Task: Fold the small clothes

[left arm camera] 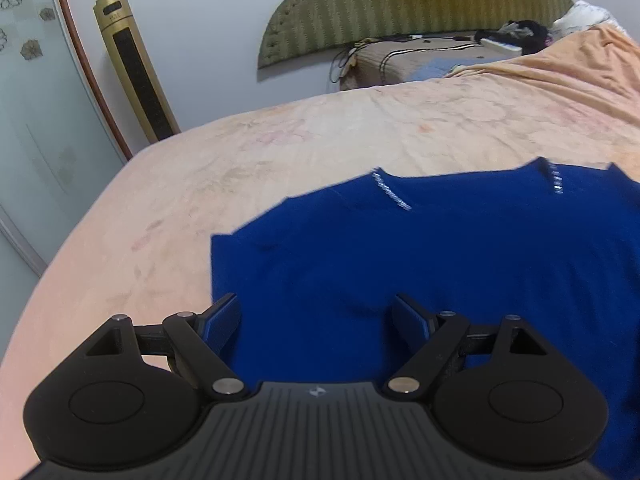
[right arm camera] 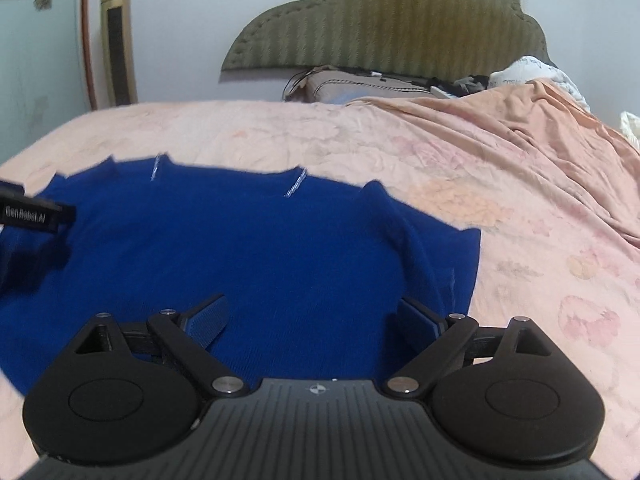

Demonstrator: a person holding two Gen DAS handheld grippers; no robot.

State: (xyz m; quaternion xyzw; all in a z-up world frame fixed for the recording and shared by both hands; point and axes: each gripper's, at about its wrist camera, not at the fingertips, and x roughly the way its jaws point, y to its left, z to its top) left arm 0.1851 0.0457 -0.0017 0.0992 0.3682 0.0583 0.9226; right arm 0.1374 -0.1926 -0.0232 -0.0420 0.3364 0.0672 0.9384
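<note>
Left gripper (left arm camera: pixel 316 316) and right gripper (right arm camera: pixel 316 316), jaws apart, hover over the blue garment's (left arm camera: pixel 440 256) near hem; its long axis runs crosswise between them.

A garment (right arm camera: pixel 224 248) is spread flat on the bed (right arm camera: pixel 460 168), near its front edge. The headboard (right arm camera: pixel 384 20) is set behind the bed, against the wall. A tower fan (right arm camera: pixel 118 40) is stood left of the headboard. Pillows (right arm camera: pixel 360 84) are piled before the headboard.
</note>
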